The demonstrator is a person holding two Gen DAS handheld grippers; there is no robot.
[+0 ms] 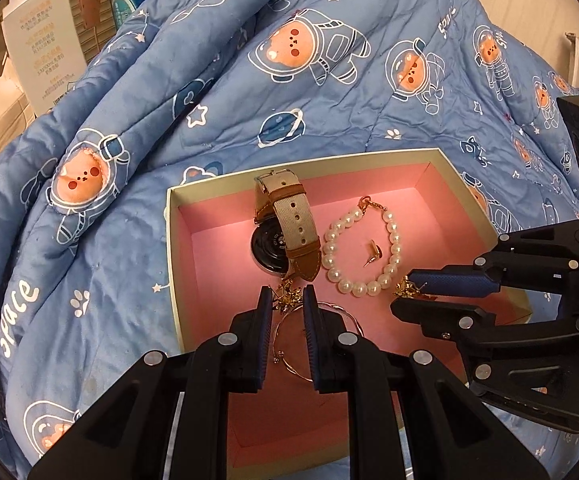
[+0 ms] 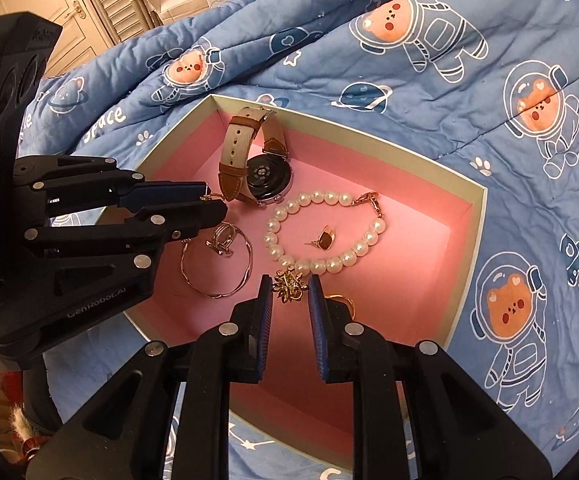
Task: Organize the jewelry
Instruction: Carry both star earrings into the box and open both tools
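A pink-lined box (image 1: 429,172) (image 2: 465,216) lies on the quilt. It holds a watch (image 1: 285,224) (image 2: 249,160), a pearl bracelet (image 1: 363,248) (image 2: 321,232), a small stud earring (image 1: 372,253) (image 2: 323,239), a thin bangle with a ring (image 1: 289,344) (image 2: 217,260) and gold ornaments. My left gripper (image 1: 286,294) (image 2: 213,204) is low in the box, jaws apart around a gold ornament (image 1: 287,294) (image 2: 209,197). My right gripper (image 2: 289,286) (image 1: 403,292) is also apart, around a gold flower ornament (image 2: 288,287) (image 1: 407,289).
A blue astronaut-bear quilt (image 1: 249,92) (image 2: 449,92) lies under and around the box, bunched up at the back. Cardboard boxes (image 1: 37,40) stand behind on the left. A gold ring (image 2: 341,302) lies by the right finger.
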